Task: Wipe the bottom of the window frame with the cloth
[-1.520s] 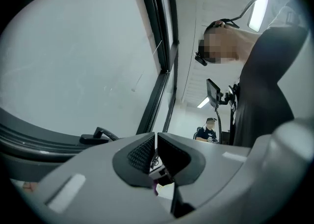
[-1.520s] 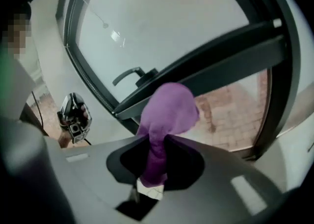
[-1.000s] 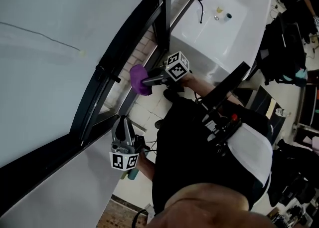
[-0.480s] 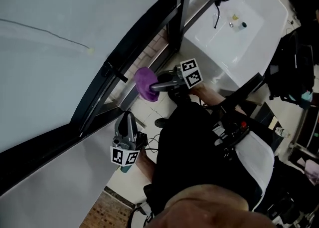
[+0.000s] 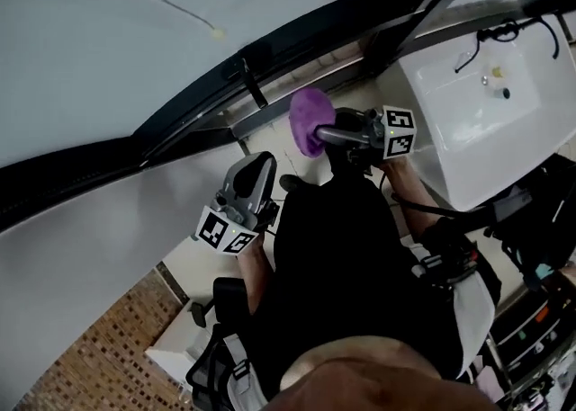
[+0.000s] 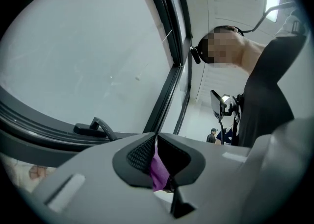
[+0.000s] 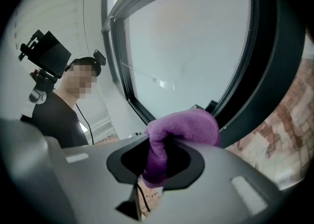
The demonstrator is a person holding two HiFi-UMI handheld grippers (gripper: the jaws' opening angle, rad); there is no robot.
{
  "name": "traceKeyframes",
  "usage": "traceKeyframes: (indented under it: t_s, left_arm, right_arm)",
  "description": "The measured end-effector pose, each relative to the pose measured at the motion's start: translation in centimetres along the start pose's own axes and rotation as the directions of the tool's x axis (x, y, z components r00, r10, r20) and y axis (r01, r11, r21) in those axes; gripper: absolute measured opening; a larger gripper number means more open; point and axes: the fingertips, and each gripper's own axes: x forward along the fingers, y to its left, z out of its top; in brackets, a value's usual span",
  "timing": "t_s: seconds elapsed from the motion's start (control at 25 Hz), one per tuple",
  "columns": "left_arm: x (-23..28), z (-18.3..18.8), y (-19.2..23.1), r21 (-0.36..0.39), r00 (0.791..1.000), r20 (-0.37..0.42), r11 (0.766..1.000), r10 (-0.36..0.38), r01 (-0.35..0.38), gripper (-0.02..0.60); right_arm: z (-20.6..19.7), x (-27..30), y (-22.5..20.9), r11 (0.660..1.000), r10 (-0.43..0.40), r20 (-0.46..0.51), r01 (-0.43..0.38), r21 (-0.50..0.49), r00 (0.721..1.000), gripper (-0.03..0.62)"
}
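The right gripper [image 5: 322, 135] is clamped on a purple, fleecy cloth [image 5: 308, 117]. Its own view shows both jaws squeezing the fabric [image 7: 186, 125], which bulges in a rounded wad past the tips. The gripper lies nearly level and points left, its marker cube [image 5: 399, 133] to the right, with the person's forearm bent in behind it from the near side.

The left gripper [image 5: 263, 165] sits nearer and further left, tilted up and away toward the window, its marker cube [image 5: 225, 231] at the near end. In the left gripper view its jaws are pressed together at the tips, and a sliver of purple shows in the slit below them. The person's left arm rises to it from close against the dark-clothed body.

The large pale glass pane [image 5: 135, 40] fills the far left. The dark metal window frame [image 5: 180, 117] runs below it as a slanted band, from the left edge up toward the far right. A white rectangular sink [image 5: 486, 121] stands to the right, well apart from the left gripper.

The cloth hangs just on the near side of the frame's bottom rail, between the rail and the person. Whether it touches the rail cannot be told. A small black window handle [image 5: 247, 76] juts from the frame just left of the cloth.
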Motion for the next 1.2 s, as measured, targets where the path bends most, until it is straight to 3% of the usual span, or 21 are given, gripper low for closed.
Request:
traceKeyframes:
  t_s: [0.24,0.4,0.68,0.88,1.08,1.2]
  left_arm:
    - [-1.4,-0.7,0.0,0.018,1.0,-0.008,0.999,0.027,-0.027,0.002]
    - [-3.0,-0.1,0.1,0.019,1.0,0.017,1.0,0.006,-0.006,0.002]
    - [-8.3,0.9,1.6,-0.003,0.995,0.087,0.999,-0.052,0.052,0.002]
    - [-11.6,-0.3,2.9,-0.031,0.979,0.141,0.988,-0.145,0.151,0.002]
    - [-13.9,-1.1,3.4,-0.028,0.975,0.132,0.983,-0.177,0.182,0.002]
    - [-14.4,-1.0,3.0,-0.051,0.963,0.158,0.972,-0.22,0.23,0.002]
  right_arm:
    - [-0.4,1.6,0.1,0.998,0.03,-0.028,-0.031,-0.052,0.999,0.063]
    - [-1.2,3.1,1.6,0.996,0.033,-0.021,-0.035,-0.076,0.999,0.063]
    - [-4.8,8.0,4.2,0.991,-0.031,-0.005,0.03,-0.13,1.0,0.063]
    - [-8.4,10.5,5.5,0.978,-0.098,0.024,0.1,-0.183,0.995,0.063]
    - [-11.3,12.2,7.4,0.965,-0.152,0.021,0.153,-0.213,0.988,0.063]
    - [-11.9,12.3,8.9,0.951,-0.196,0.032,0.198,-0.236,0.98,0.063]
